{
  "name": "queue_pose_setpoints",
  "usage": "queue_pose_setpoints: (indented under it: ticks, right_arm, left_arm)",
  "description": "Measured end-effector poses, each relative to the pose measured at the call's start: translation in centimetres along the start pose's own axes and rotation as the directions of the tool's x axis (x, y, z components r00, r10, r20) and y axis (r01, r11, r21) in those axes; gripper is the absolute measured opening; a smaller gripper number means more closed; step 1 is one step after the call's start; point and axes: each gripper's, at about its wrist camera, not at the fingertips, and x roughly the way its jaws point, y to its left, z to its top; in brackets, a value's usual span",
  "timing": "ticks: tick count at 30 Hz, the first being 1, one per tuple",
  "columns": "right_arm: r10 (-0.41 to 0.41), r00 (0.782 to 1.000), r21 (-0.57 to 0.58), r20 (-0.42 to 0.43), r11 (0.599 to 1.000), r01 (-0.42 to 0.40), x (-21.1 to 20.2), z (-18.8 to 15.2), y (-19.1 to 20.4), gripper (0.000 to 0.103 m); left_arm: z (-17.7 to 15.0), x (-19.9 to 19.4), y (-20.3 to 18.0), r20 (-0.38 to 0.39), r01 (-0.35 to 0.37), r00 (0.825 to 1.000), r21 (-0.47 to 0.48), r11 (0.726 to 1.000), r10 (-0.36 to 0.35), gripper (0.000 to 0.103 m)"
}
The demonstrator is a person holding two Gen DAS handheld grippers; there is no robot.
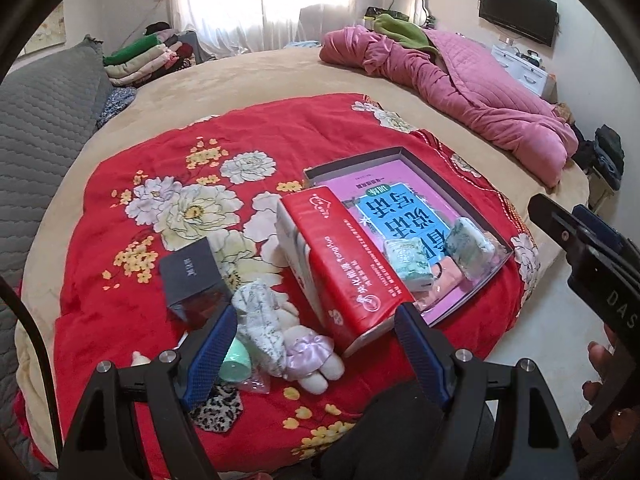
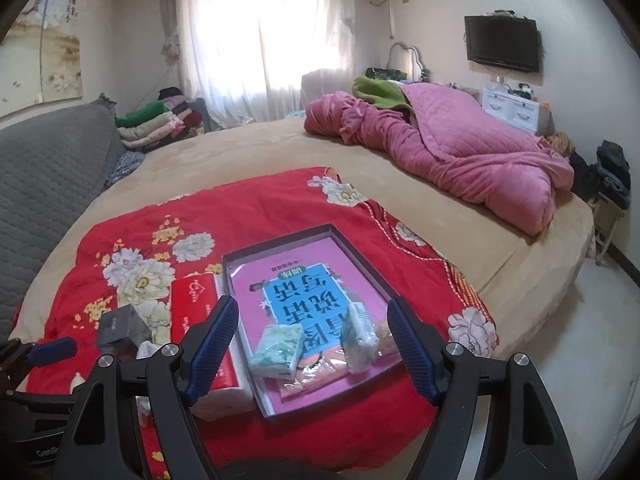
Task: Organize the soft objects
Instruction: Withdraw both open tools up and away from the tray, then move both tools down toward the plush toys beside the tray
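Observation:
On a red floral cloth (image 1: 132, 312) lies a shallow dark tray (image 1: 412, 156) (image 2: 280, 242) lined with a pink and blue printed sheet. Two small green-and-white tissue packs (image 1: 408, 266) (image 1: 470, 246) (image 2: 278, 350) (image 2: 360, 336) lie in it on a pink pouch (image 1: 448, 278). A long red tissue pack (image 1: 344, 264) (image 2: 196, 312) rests against the tray's left side. A white plush toy (image 1: 280, 320), a mint item (image 1: 236, 364) and a dark box (image 1: 192, 276) (image 2: 120, 330) lie left of it. My left gripper (image 1: 316, 310) hovers open above the plush and red pack. My right gripper (image 2: 311, 304) hangs open over the tray.
The cloth covers the near end of a round beige bed (image 2: 256, 148). A rumpled pink quilt (image 2: 460, 152) lies at its far right. Folded clothes (image 2: 156, 124) are stacked at the back left beside a grey quilted headboard (image 2: 48, 168). Bare floor (image 2: 560, 340) lies right of the bed.

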Motion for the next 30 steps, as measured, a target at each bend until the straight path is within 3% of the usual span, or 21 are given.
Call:
queue_pose_setpoints:
  ticks: [22,30]
  right_arm:
    - [0.023,1.0,-0.088,0.021,0.996,-0.021,-3.0,0.0,4.2,0.078]
    - [0.086,0.996,-0.074,-0.023,0.993,-0.088,-3.4,-0.4,5.8,0.078]
  left_arm:
    - [-2.2,-2.6,3.7,0.011,-0.026,1.0,-0.043,0.999,0.027,0.08]
    - [-3.4,-3.4,4.8,-0.002,-0.033,0.999,-0.048,0.998,0.033,0.08]
